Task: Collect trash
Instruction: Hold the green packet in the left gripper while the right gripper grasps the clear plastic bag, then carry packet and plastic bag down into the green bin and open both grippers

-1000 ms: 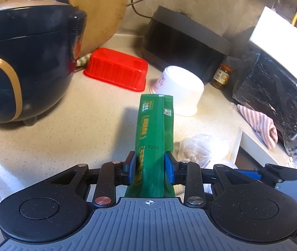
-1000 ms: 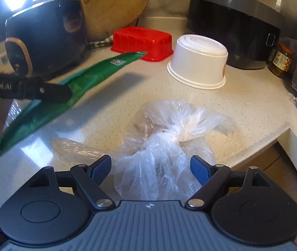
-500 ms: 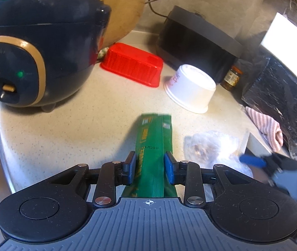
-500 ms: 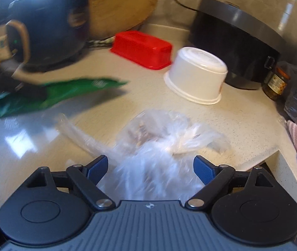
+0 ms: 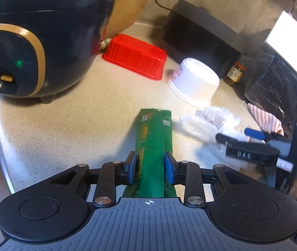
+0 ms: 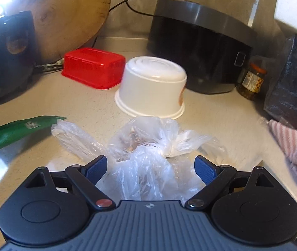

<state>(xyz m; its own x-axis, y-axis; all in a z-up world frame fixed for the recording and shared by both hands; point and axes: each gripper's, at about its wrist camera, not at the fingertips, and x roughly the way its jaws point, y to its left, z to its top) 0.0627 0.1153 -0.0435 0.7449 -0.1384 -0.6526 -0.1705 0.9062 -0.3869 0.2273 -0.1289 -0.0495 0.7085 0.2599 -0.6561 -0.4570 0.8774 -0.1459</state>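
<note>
Left hand-held gripper (image 5: 150,170) is clenched on a green wrapper (image 5: 153,144), its far end sticking out over the speckled worktop (image 5: 64,125). Right hand-held gripper (image 6: 151,168) is released with jaws wide, a clear plastic bag (image 6: 146,146) between them on the worktop, just near of an upturned white bowl (image 6: 152,85)

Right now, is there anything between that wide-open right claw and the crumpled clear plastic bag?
Nothing visible. The right gripper stands open with the clear plastic bag already bunched between its fingers, pads not pressing it. The white tub sits behind the bag, and the green wrapper is clamped in the left gripper off to the side.
</note>
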